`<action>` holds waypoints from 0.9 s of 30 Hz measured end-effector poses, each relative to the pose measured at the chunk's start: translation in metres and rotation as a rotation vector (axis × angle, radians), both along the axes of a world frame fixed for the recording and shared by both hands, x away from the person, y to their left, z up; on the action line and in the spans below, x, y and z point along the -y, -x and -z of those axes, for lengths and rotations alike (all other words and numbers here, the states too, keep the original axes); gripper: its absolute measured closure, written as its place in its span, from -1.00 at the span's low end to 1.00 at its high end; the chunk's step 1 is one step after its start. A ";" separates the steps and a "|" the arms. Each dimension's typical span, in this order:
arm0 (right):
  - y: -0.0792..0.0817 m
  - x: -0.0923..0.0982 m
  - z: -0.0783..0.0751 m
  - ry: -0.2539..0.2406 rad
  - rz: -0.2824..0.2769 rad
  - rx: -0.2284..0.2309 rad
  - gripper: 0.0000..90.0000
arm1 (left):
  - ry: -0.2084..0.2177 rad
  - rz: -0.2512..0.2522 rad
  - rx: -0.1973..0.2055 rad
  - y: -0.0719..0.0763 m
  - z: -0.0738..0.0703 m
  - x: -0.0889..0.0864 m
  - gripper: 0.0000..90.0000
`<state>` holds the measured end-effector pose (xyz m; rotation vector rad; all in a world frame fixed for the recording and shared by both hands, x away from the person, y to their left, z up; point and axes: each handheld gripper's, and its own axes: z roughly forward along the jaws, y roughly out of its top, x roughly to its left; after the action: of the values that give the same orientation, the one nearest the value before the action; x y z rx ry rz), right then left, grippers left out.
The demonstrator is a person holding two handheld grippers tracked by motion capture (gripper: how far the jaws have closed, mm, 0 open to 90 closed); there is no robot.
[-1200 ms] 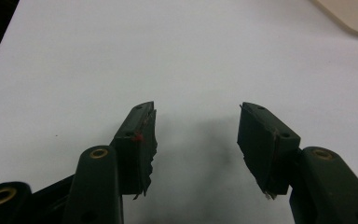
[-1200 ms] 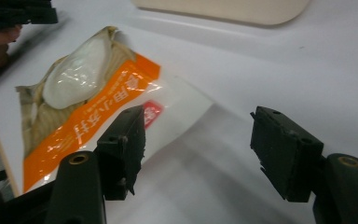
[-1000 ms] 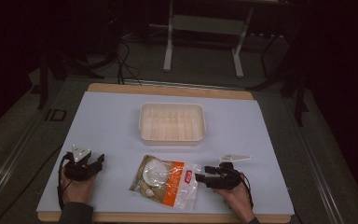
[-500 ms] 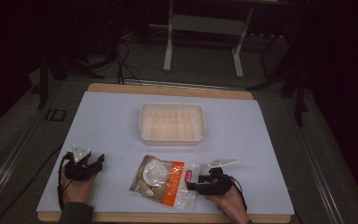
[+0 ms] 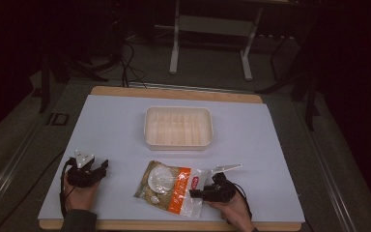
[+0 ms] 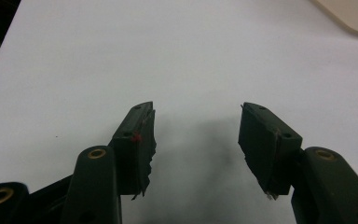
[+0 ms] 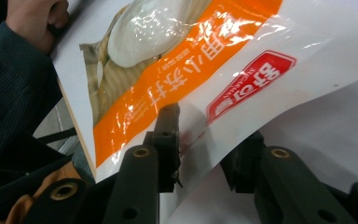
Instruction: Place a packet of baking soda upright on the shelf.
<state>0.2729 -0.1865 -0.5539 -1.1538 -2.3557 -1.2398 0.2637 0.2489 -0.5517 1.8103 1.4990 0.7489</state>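
The food packet (image 5: 170, 187) lies flat on the white worktop (image 5: 270, 159), near my edge of it and just in front of the cream tray (image 5: 178, 127). It is clear plastic with an orange band, a red label and pale round pieces inside. My right gripper (image 5: 196, 193) is at the packet's right end; in the right gripper view the packet (image 7: 205, 70) has its corner between my two fingers (image 7: 168, 135), one finger above the film and the other below it. These fingers have just been closing on that corner, and I cannot tell whether they pinch it yet. My left gripper (image 5: 101, 168) rests well to the left of the packet, fingers (image 6: 137, 140) spread wide over bare worktop (image 6: 121, 56), holding nothing
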 end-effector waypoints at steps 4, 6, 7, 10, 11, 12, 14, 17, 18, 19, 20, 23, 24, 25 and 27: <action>0.001 -0.003 -0.002 0.010 -0.008 0.013 0.94 | -0.002 0.000 -0.001 0.000 0.000 0.000 0.01; 0.002 -0.005 -0.004 0.015 -0.014 0.030 0.99 | 0.000 0.002 0.000 0.000 0.000 0.000 0.01; 0.002 -0.006 -0.006 0.024 -0.016 0.040 0.99 | 0.000 0.002 0.000 0.000 0.000 0.000 0.01; 0.002 -0.006 -0.010 0.022 -0.022 0.054 1.00 | -0.003 0.004 0.001 0.000 0.000 0.000 0.01; 0.002 -0.006 -0.011 0.020 -0.021 0.057 1.00 | -0.004 0.004 0.001 0.000 0.000 0.000 0.01; 0.001 -0.006 -0.013 0.016 -0.019 0.062 1.00 | -0.004 0.004 0.001 0.000 0.000 0.000 0.01; 0.001 -0.006 -0.016 0.015 -0.022 0.073 1.00 | -0.004 0.006 0.001 0.000 0.000 0.000 0.01; 0.000 -0.006 -0.021 -0.001 -0.019 0.081 1.00 | -0.010 0.007 0.000 0.000 0.000 0.001 0.01; -0.001 -0.006 -0.023 -0.014 -0.015 0.077 1.00 | -0.011 0.007 0.001 0.000 0.000 0.001 0.01; -0.002 -0.005 -0.025 -0.028 -0.013 0.073 1.00 | -0.010 0.008 0.002 0.000 0.000 0.001 0.01; -0.004 -0.005 -0.028 -0.045 -0.013 0.069 1.00 | -0.011 0.008 0.001 0.000 0.000 0.001 0.01; -0.006 -0.007 -0.035 -0.049 -0.025 0.085 1.00 | -0.011 0.008 0.003 0.000 0.000 0.001 0.02; -0.007 -0.008 -0.038 -0.046 -0.028 0.091 1.00 | -0.012 0.011 0.002 0.000 0.000 0.001 0.03; -0.009 -0.009 -0.040 -0.046 -0.027 0.090 1.00 | -0.012 0.011 0.003 0.000 0.000 0.001 0.04; -0.012 -0.012 -0.046 -0.048 -0.032 0.097 1.00 | -0.013 0.011 0.003 0.001 0.000 0.001 0.05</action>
<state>0.2844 -0.1746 -0.5081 -1.0593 -2.3896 -1.3623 0.2632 0.2474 -0.5516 1.8240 1.4846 0.7574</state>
